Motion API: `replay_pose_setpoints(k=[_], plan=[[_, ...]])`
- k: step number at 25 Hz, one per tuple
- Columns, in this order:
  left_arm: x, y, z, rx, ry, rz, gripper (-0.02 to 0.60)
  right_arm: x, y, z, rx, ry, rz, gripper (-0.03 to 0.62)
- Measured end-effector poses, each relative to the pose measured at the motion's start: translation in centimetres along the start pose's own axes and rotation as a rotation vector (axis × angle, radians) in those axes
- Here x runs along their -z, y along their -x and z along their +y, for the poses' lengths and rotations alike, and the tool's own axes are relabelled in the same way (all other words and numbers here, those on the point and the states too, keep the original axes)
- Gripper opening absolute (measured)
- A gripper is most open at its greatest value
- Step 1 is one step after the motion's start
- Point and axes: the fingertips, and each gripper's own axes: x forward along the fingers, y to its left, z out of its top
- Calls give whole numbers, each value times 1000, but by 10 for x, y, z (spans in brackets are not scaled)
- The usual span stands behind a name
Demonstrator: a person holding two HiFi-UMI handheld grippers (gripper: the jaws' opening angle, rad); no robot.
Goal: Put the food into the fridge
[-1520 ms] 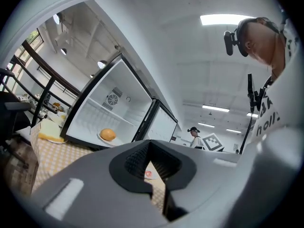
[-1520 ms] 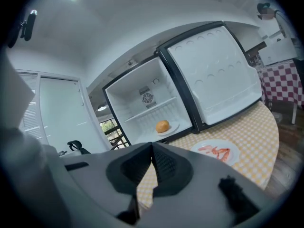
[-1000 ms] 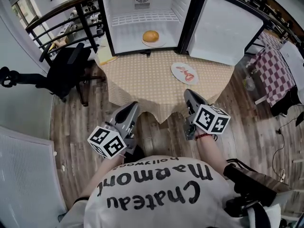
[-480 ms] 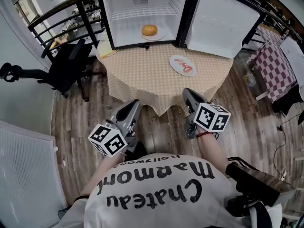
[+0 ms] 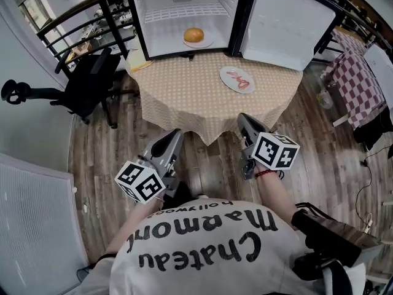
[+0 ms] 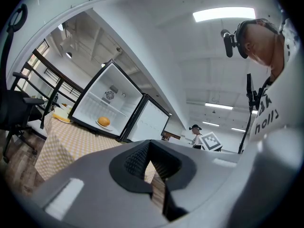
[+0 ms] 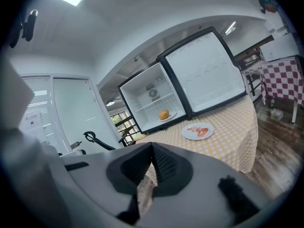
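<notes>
The small fridge (image 5: 136,23) stands open at the table's far edge, its door (image 5: 279,23) swung to the right. Inside, a bun (image 5: 194,34) lies on a white plate, also seen as the bun (image 6: 104,121) and the bun (image 7: 164,114). A white plate with red food (image 5: 237,79) rests on the yellow checked table (image 5: 184,100), right of centre. My left gripper (image 5: 172,135) and right gripper (image 5: 244,120) hang short of the table's near edge, both shut and empty. The left gripper (image 6: 151,161) and the right gripper (image 7: 151,158) show their pads together.
A black office chair (image 5: 86,91) stands left of the table, in front of a dark railing (image 5: 73,29). A yellowish plate (image 5: 138,72) lies at the table's far left corner. A red checked table (image 5: 359,88) stands at the right. Wooden floor lies under me.
The table and fridge have slid slightly up in the head view, as if the head drew back. Both grippers keep their places and stay shut.
</notes>
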Motion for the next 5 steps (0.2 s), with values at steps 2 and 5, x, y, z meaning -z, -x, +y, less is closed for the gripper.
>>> replay_pose_setpoints(k=[2, 5], plan=[[0, 3, 2, 9, -4, -6, 5, 2, -2, 3, 1, 3, 6, 15], [-1, 6, 4, 10, -1, -4, 5, 5, -3, 5, 6, 4, 13, 15]])
